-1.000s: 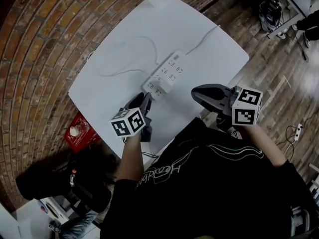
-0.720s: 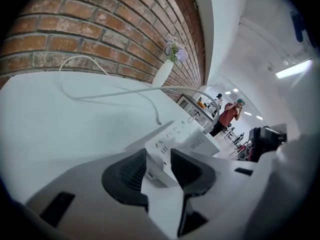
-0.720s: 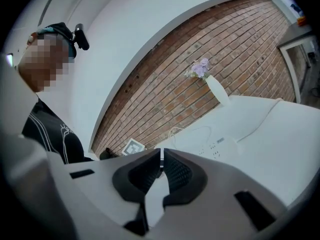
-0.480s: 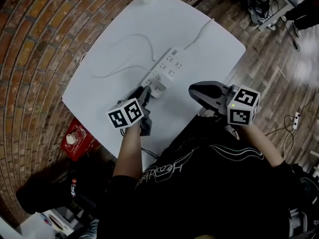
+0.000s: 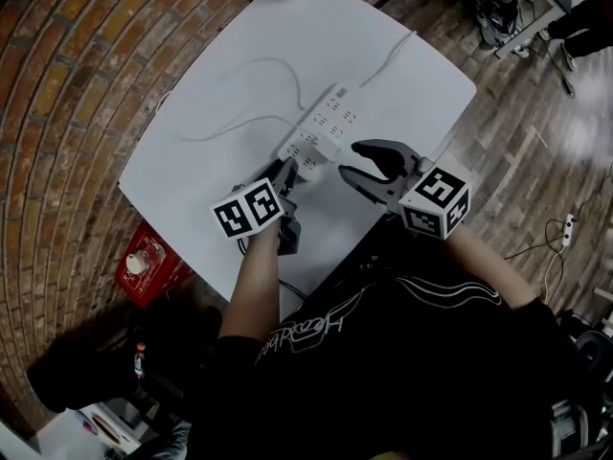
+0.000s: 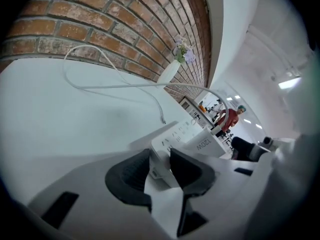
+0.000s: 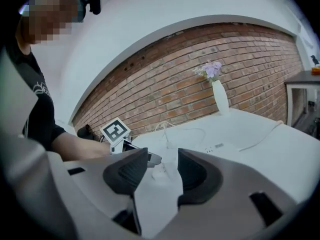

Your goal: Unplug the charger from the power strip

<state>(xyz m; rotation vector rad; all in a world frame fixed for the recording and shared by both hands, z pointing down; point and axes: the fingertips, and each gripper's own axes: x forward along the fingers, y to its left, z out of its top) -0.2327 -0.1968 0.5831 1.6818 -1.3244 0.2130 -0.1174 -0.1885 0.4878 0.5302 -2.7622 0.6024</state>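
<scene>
While the charger (image 6: 206,144) sits plugged in at the near end of the power strip (image 5: 330,127), the left gripper (image 6: 160,160), just closing slightly, clamps that end. The right gripper (image 5: 347,160), jaws just opened and empty, hovers beside it. Beyond the strip, a vase (image 7: 219,98) holds flowers (image 7: 210,70).

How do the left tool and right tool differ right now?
The left tool, jaws just closing slightly, grips the end of the power strip; the right tool, jaws just opening, holds nothing. The left tool touches the strip; the right tool is short of the charger. Both point at the strip.
</scene>
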